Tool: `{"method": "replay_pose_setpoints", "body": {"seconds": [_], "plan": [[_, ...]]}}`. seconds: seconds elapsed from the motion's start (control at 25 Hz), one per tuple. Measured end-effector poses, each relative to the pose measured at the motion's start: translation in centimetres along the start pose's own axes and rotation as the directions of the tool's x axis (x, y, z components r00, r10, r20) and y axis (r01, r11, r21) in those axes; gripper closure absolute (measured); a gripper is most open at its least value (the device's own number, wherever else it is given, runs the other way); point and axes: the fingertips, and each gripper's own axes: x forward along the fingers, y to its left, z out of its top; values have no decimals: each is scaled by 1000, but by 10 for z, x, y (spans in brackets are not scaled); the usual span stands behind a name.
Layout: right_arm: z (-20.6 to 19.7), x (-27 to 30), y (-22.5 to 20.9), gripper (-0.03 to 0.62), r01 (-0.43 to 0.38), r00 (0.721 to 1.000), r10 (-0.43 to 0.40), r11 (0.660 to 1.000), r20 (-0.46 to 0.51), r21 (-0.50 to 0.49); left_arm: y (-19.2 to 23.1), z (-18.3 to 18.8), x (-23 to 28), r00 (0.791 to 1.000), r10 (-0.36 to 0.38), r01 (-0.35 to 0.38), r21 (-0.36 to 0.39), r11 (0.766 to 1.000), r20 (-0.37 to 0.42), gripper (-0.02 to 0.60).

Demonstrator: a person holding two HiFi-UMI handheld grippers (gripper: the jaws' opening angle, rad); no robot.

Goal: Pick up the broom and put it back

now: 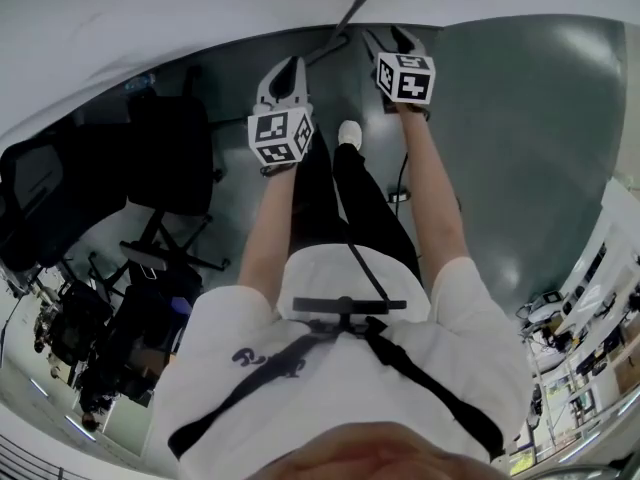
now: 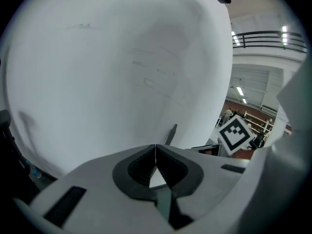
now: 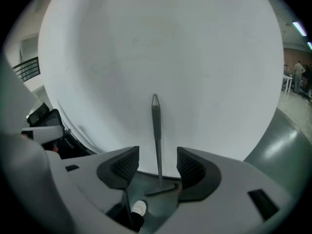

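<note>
Ahead, the broom (image 1: 346,21) (image 3: 156,130) stood leaning against the white wall (image 1: 200,8), its head on the grey floor (image 1: 520,118). My right gripper (image 1: 398,40) (image 3: 158,162) had its fingers spread wide, the handle showing in the gap, untouched. My left gripper (image 1: 290,68) (image 2: 155,152) kept its fingers pressed together on nothing, left of the broom.
</note>
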Motion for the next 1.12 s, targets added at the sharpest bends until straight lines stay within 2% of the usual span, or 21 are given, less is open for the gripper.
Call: {"method": "replay_pose_setpoints", "body": {"seconds": [0.2, 0.28, 0.48, 0.64, 0.8, 0.96, 1.12], "plan": [[26, -93, 29, 347, -23, 994, 29, 998, 105, -59, -23, 39, -51, 999, -11, 9, 51, 999, 36, 569], [40, -128, 49, 383, -32, 986, 45, 996, 158, -81, -32, 56, -77, 998, -12, 8, 69, 998, 58, 569], [88, -204, 105, 449, -64, 947, 110, 985, 301, -159, -52, 109, -129, 988, -15, 1, 94, 996, 153, 569], [113, -254, 148, 508, -48, 907, 115, 984, 404, -173, -58, 134, -167, 976, -27, 5, 104, 995, 217, 569], [129, -279, 188, 547, -23, 878, 119, 978, 464, -207, -54, 156, -200, 959, -46, 12, 121, 993, 280, 569], [148, -280, 225, 586, -11, 850, 126, 975, 511, -221, -31, 176, -217, 943, -62, 14, 148, 989, 326, 569], [172, -276, 263, 586, 10, 829, 121, 973, 546, -230, -2, 202, -229, 925, -86, 19, 180, 984, 370, 569]]}}
